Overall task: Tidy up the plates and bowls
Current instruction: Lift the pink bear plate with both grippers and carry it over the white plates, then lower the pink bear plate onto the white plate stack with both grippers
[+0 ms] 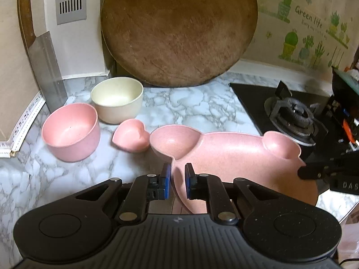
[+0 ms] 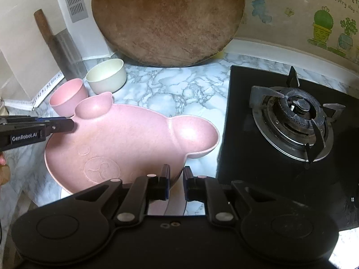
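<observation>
Marble-patterned grey-and-white counter (image 1: 197, 109) fills the scene, glossy and veined, with a large round wooden chopping board (image 1: 179, 29), worn and scored, leaning against the wall behind it. At far left a steel cleaver with a wooden handle (image 1: 42, 53) stands propped against the wall. A black glass gas hob (image 2: 291, 116) with a cast metal burner ring sits to the right.

A matte pink bear-shaped plate with two rounded ear wells (image 2: 125, 141) lies between both claws, an embossed snout pressed into its speckled face. Left claw (image 1: 178, 180) has its blue-padded fingers closed to a narrow gap around the plate's rim, one pad on each side of the edge. Right claw (image 2: 176, 183) likewise straddles the opposite rim with its fingers nearly together, gripping the edge close to the hob; whether the plate is lifted off the counter I cannot tell.

Beyond the plate, toward the left corner, stand a round pink bowl (image 1: 71, 132), a cream round bowl (image 1: 117, 99) just behind it, and a small pink heart-shaped dish (image 1: 132, 137) just beside the plate's ear, all with the same dull, grainy finish
</observation>
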A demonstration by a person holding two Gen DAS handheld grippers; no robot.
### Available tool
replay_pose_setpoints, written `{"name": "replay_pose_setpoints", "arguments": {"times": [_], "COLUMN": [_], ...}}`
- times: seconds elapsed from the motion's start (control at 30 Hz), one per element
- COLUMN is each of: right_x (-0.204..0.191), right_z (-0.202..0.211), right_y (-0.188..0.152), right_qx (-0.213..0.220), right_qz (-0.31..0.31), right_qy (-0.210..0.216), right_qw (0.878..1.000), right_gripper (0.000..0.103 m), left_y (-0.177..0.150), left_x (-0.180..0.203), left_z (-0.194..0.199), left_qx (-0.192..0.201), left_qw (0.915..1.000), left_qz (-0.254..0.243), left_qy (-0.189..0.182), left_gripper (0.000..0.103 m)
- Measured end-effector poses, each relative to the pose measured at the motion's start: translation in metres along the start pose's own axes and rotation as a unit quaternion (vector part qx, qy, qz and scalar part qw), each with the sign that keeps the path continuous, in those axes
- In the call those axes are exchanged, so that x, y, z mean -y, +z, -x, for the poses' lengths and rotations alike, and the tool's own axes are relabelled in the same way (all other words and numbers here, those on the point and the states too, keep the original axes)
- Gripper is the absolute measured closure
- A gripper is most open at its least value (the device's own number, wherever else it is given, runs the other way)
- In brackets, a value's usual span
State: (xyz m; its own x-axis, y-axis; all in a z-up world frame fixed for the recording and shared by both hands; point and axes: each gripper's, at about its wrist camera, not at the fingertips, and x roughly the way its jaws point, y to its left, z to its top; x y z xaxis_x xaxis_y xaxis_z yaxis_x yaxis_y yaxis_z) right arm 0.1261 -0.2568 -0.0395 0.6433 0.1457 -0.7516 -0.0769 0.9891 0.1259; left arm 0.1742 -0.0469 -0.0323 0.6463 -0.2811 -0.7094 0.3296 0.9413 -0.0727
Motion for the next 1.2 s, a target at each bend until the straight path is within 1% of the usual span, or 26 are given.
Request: {"name": "replay_pose_setpoints", "arguments": {"times": [0.07,0.2,0.63,0.9,1.2], "right_x": [-0.001,0.001,0.002,-0.001,0.000], "right_z": [-0.001,-0.004,-0.015,-0.018,-0.015], "right_y": [-0.004,-0.009,-0.020,-0.022,-0.021], "right_qx": [0.002,-0.001,-0.020,-0.023,-0.027], "right_qz": [0.009,0.015,0.023,0.030,0.020], "right_qy": [-0.004,-0.003,-0.011,-0.012,-0.007], "right_qw": [1.000,1.000,0.999,0.999,0.999], "right_gripper": [0.091,0.091,0.091,0.091,0.090], "left_y": [-0.007,-0.016,-0.034,-0.037,-0.037], "left_x": [0.003,0.003,0.007,0.004,0.001], "left_z": [0.000,-0.002,-0.008,-0.011,-0.012], "left_qx": [-0.002,-0.009,-0.024,-0.031,-0.034], "left_qw": [1.0000,0.9999,0.9997,0.9995,0.9994], "left_qz": [0.000,0.008,0.000,0.002,0.007], "left_qy": [0.005,0.002,0.005,0.009,0.002], "left_gripper": [0.090,0.090,0.090,0.090,0.090]}}
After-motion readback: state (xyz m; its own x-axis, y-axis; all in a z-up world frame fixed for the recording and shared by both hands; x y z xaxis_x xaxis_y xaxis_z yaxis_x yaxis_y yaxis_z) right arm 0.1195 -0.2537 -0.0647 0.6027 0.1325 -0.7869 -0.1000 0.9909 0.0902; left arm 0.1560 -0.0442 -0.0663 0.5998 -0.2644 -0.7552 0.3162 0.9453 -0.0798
